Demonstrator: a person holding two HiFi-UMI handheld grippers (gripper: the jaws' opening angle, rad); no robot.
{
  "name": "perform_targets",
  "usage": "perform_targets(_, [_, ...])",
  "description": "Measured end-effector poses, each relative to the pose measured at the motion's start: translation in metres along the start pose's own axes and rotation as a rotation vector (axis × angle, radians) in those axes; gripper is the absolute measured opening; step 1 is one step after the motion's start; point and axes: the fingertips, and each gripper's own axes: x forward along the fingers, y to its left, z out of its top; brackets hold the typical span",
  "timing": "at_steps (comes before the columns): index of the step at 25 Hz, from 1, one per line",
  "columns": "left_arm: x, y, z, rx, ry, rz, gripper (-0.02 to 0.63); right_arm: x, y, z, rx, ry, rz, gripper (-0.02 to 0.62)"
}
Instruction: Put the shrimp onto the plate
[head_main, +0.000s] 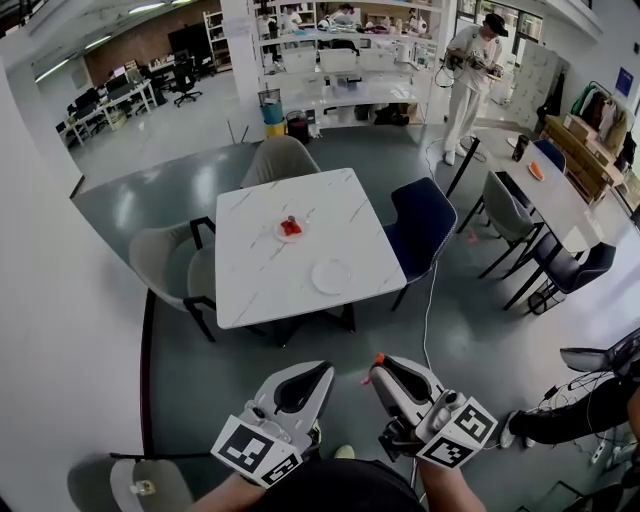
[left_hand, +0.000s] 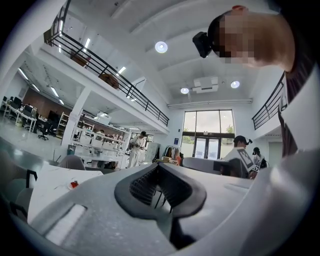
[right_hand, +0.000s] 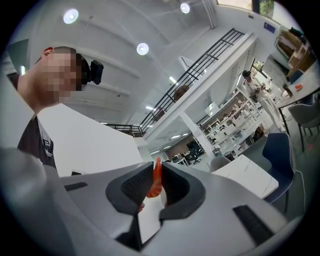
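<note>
An orange shrimp (right_hand: 156, 181) is pinched between the jaws of my right gripper (right_hand: 158, 172); its tip pokes out at the gripper's front (head_main: 379, 358) in the head view. My left gripper (head_main: 322, 372) is shut with nothing in it. Both are held low and close to my body, well short of the white marble table (head_main: 260, 270). On that table lies an empty white plate (head_main: 330, 276) near the front right. A second small plate carrying something red (head_main: 290, 228) sits at the middle, and it also appears in the left gripper view (left_hand: 73, 184).
Grey chairs (head_main: 275, 160) and a dark blue chair (head_main: 420, 225) ring the table. A cable (head_main: 428, 310) runs across the floor on the right. A second table with chairs (head_main: 545, 200) stands at right. A person (head_main: 470, 70) stands in the background by shelving.
</note>
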Motion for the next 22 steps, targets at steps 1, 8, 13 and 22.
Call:
perform_targets(1, [0.006,0.008,0.001,0.002,-0.001,-0.005,0.008,0.008,-0.006,0.001,-0.004,0.002,-0.005,0.055])
perform_targets(8, [0.048,0.084,0.014,0.019,0.002,-0.034,0.008,0.078,-0.052,0.006,-0.020,0.012,-0.046,0.055])
perform_targets(13, [0.075,0.137,0.023,0.013,0.005,-0.077,0.008,0.129,-0.080,0.010,-0.026,0.002,-0.073,0.055])
perform_targets(22, [0.107,0.209,0.021,0.007,-0.010,-0.105,0.008,0.187,-0.124,-0.002,-0.015,-0.005,-0.118,0.055])
